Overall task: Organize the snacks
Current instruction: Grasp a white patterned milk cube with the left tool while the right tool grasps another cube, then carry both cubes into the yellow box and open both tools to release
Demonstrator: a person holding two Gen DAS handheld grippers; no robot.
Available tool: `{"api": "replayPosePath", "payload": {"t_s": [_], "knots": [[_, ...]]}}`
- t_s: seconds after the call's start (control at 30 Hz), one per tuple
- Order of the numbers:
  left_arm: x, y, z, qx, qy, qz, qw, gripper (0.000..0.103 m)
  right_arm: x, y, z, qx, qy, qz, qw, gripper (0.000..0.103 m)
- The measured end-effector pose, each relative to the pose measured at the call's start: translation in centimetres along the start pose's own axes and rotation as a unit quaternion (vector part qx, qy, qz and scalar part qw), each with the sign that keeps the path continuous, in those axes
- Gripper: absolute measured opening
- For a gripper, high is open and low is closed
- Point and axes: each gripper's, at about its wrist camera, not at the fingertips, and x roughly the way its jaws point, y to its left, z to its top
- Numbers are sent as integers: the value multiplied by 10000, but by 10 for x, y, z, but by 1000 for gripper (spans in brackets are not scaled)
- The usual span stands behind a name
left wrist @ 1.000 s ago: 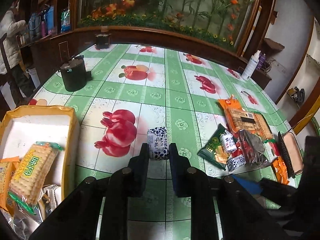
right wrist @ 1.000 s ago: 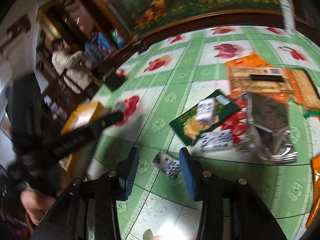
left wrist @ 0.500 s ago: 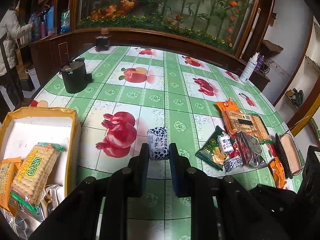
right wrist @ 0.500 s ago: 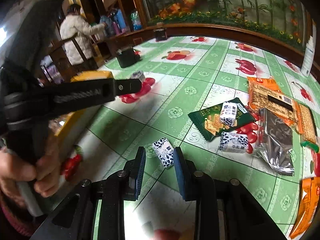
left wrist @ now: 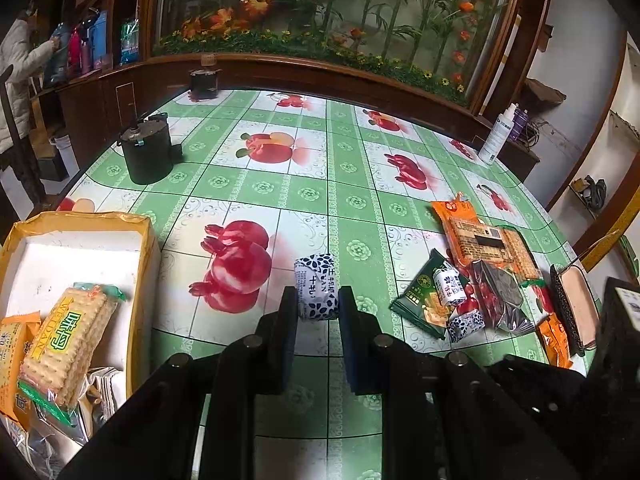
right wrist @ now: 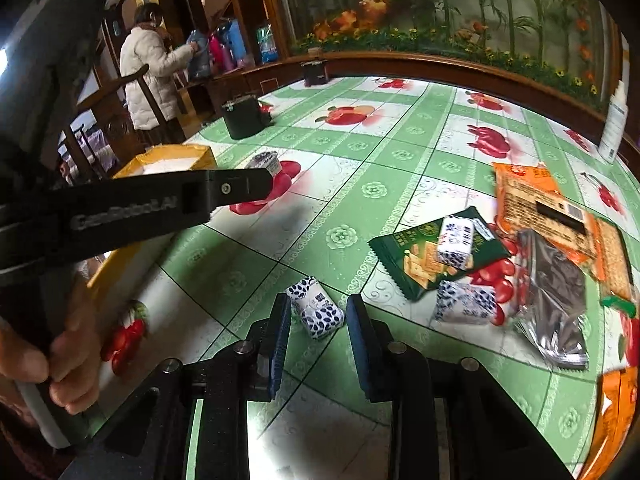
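My left gripper (left wrist: pixel 318 308) is shut on a small blue-and-white candy packet (left wrist: pixel 316 290) and holds it above the table. In the right wrist view that gripper (right wrist: pixel 256 184) shows as a black arm holding the packet (right wrist: pixel 264 162) near the yellow box (right wrist: pixel 168 162). My right gripper (right wrist: pixel 318 320) is shut on a second blue-and-white packet (right wrist: pixel 316 312) low over the tablecloth. The yellow box (left wrist: pixel 144 240) at the left holds cracker packs (left wrist: pixel 64 344). A pile of snacks (left wrist: pixel 480 280) lies at the right.
A black pot (left wrist: pixel 146 154) stands at the far left and a dark jar (left wrist: pixel 204 84) at the far edge. A white spray bottle (left wrist: pixel 498 136) stands at the far right. A green cracker bag (right wrist: pixel 432 256) and two more small packets lie by the pile. A person (right wrist: pixel 154 76) stands beyond the table.
My right gripper closed on its packet and swung left with it. My left gripper keeps hold of its packet and has risen a little.
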Motion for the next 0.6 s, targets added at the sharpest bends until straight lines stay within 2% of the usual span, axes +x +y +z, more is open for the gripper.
{"api": "replayPosePath", "payload": {"t_s": [0.1,0.2,0.3,0.43,0.6], "knots": [[0,0,0,-23,9,-5,10000,19,11,4,2,-116,100,5,9999,32],[0,0,0,-32,2,-2,10000,19,11,17,-1,-394,153,-84,9991,22],[0,0,0,-7,2,-3,10000,19,7,22,-4,-378,109,-212,9990,22],[-1,-2,0,45,-27,10,10000,19,-10,7,-1,147,-165,-92,9997,22],[-3,-4,0,56,-38,-54,10000,19,-30,-26,2,1036,-518,-2,9933,22]]}}
